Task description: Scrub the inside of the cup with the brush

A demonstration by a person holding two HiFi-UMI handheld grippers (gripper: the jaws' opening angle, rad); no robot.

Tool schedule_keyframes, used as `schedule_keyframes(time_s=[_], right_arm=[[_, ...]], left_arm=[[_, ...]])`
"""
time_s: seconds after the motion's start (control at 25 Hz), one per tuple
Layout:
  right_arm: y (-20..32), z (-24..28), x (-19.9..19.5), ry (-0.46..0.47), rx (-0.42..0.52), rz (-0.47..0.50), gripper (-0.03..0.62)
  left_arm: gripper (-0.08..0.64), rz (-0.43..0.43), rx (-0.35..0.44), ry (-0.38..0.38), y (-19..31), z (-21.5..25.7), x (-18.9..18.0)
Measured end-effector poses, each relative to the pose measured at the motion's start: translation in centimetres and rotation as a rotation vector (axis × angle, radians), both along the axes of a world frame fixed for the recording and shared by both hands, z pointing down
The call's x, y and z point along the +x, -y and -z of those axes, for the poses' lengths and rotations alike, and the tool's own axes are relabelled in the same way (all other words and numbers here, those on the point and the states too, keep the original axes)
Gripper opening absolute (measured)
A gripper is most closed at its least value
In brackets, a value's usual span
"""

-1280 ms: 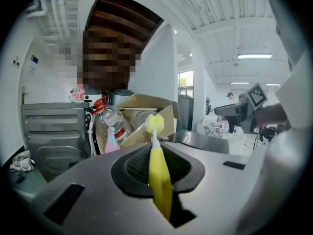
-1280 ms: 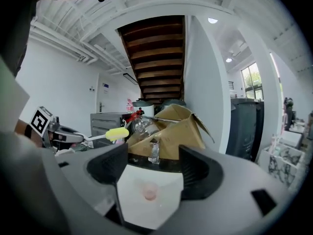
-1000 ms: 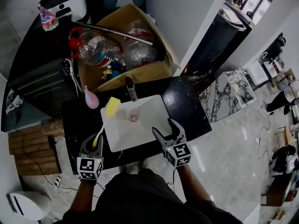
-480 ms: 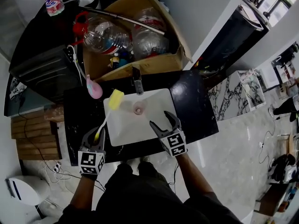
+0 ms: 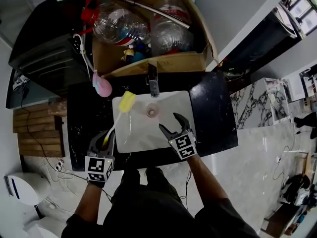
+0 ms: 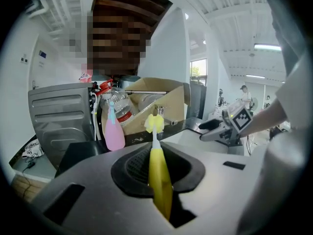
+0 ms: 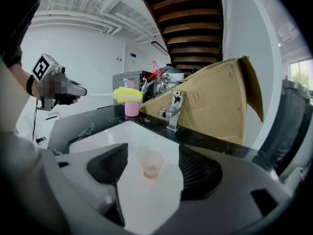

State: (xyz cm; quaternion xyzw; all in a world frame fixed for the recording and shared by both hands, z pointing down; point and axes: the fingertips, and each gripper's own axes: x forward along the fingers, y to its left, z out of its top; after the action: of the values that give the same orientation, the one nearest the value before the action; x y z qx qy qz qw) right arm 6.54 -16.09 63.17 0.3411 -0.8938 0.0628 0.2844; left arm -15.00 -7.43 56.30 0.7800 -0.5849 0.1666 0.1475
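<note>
A small pink translucent cup [image 5: 152,112] stands upright in the white sink [image 5: 168,133], near the faucet; the right gripper view shows the cup [image 7: 152,164] ahead of the jaws. My right gripper [image 5: 170,124] hangs open over the sink's right part, short of the cup, with nothing between its fingers. My left gripper [image 5: 105,140] is shut on the yellow handle of a brush [image 6: 159,180]. Its yellow sponge head [image 5: 126,101] points over the sink's far left corner.
A chrome faucet [image 5: 152,81] stands at the sink's far rim on the black counter [image 5: 213,118]. A pink spray bottle [image 5: 102,87] sits left of it. Behind is a cardboard box [image 5: 163,63] with large plastic bottles, and a grey appliance [image 5: 49,68] at the left.
Both grippers have sunk toward the sink. The right one has tipped forward and come nearer the cup. The brush stays in the left gripper.
</note>
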Motion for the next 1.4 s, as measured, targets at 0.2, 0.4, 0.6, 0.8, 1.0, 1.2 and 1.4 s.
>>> schedule_keyframes(time_s=[0.2, 0.4, 0.6, 0.8, 1.0, 1.2, 1.4], right_arm=[[1.3, -3.2, -0.6, -0.046, -0.027, 0.051, 0.310], [2.4, -6.5, -1.2, -0.107, -0.049, 0.117, 0.308], [3.3, -9.9, -1.9, -0.140, -0.097, 0.151, 0.310], [4.3, -13.1, -2.6, -0.175, -0.137, 0.191, 0.316], [4.5, -15.8, -3.1, -0.205, -0.165, 0.234, 0.339], [4.8, -18.0, -3.7, -0.223, -0.161, 0.260, 0.356], [5.4, -19.9, -4.4, -0.229, -0.139, 0.264, 0.359]], left_arm=[[0.037, 0.012, -0.023, -0.003, 1.2, -1.6, 0.3], [0.037, 0.018, -0.038, 0.001, 2.3, -2.7, 0.5], [0.037, 0.028, -0.060, 0.008, 3.2, -3.7, 0.4], [0.037, 0.031, -0.076, 0.021, 4.0, -4.6, 0.5], [0.037, 0.028, -0.091, 0.032, 4.3, -5.2, 0.6], [0.037, 0.019, -0.103, 0.045, 4.4, -5.6, 0.8], [0.037, 0.016, -0.108, 0.058, 4.4, -5.6, 0.5]])
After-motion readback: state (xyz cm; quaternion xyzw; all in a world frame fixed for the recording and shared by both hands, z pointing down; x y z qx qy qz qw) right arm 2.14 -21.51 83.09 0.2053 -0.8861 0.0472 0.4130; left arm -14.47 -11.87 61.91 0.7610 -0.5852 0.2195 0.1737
